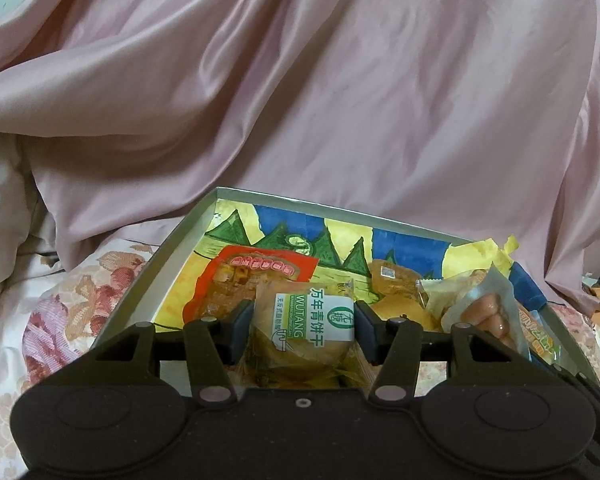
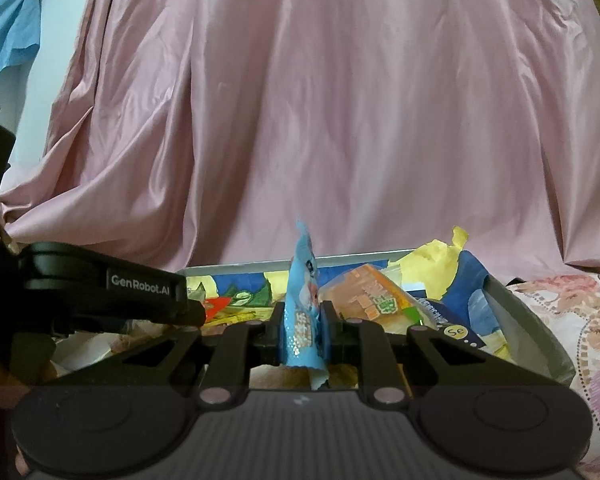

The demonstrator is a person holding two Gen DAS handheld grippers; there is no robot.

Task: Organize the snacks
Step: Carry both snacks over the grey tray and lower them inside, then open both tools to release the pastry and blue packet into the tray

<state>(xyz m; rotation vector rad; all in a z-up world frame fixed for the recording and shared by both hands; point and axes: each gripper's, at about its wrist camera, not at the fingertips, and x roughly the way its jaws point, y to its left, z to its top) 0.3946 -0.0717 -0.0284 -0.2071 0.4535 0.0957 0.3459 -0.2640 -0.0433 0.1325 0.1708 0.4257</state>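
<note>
- Pink satin fabric (image 1: 300, 80) is draped behind a shallow box (image 1: 156, 264) lined with a painted paper sheet (image 1: 296, 224), set on floral bedding (image 1: 60, 312).
- A biscuit packet (image 1: 304, 320) with a green-and-white label is pinched between the pads of the left gripper (image 1: 304, 330), over the box's near edge.
- A thin blue wrapper (image 2: 302, 312) is clamped upright in the tightly closed right gripper (image 2: 302, 330), just in front of the box.
- A red packet (image 1: 256, 276), a sausage pack (image 1: 488, 312) and an orange packet (image 2: 376, 292) are seen lying inside the box.
</note>
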